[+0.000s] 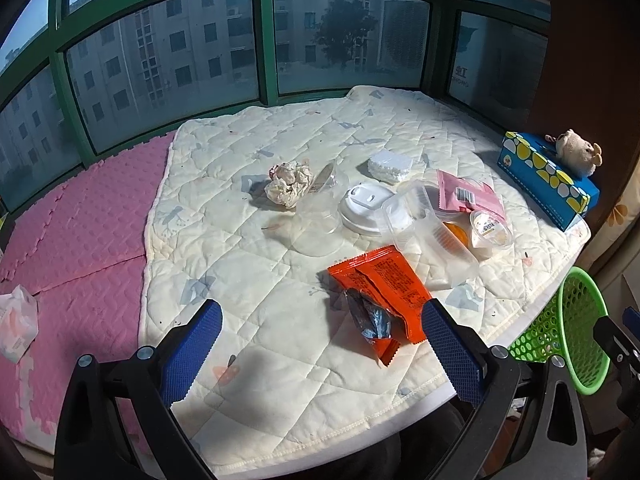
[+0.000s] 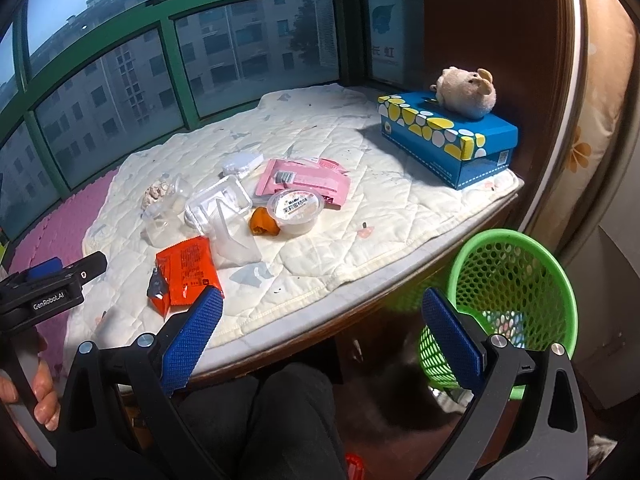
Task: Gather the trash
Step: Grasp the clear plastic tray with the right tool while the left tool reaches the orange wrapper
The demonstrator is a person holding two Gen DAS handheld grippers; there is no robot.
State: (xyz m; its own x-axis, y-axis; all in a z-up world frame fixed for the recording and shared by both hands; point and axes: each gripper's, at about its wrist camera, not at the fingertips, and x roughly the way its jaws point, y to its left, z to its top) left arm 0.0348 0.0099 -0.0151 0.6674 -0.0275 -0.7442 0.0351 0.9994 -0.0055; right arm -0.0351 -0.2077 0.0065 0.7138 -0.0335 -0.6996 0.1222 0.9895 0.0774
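- The left gripper (image 1: 322, 354) hung low over the near edge of the quilted mat (image 1: 248, 280), its blue jaws spread wide and empty
- The orange wrapper (image 1: 386, 284) lay just ahead of those jaws and a little toward the right finger, with a torn silvery foil piece (image 1: 370, 318) resting on its near end
- The wrapper's long axis ran from far-left to near-right, slanting across the line between the fingers, so I judged a small turn of the wrist would be needed to pinch it across its narrow side
- The right gripper (image 2: 322, 354) was also wide open and held nothing; it sat off the edge of the mat, with the green basket (image 2: 560, 280) close by its right finger
- The left gripper looked the nearer to the wrapper, and the right the nearer to the basket
- The rest of the trash lay farther back on the mat: a crumpled paper ball (image 1: 289, 183), a clear plastic cup (image 1: 318, 220) on its side, a white lid (image 1: 366, 206), a clear tray (image 1: 436, 240), a pink packet (image 1: 466, 194) and a small sealed cup (image 1: 490, 230)
- The blue tissue box (image 2: 448, 142) with a plush toy (image 2: 466, 90) on top stood well apart at the far right
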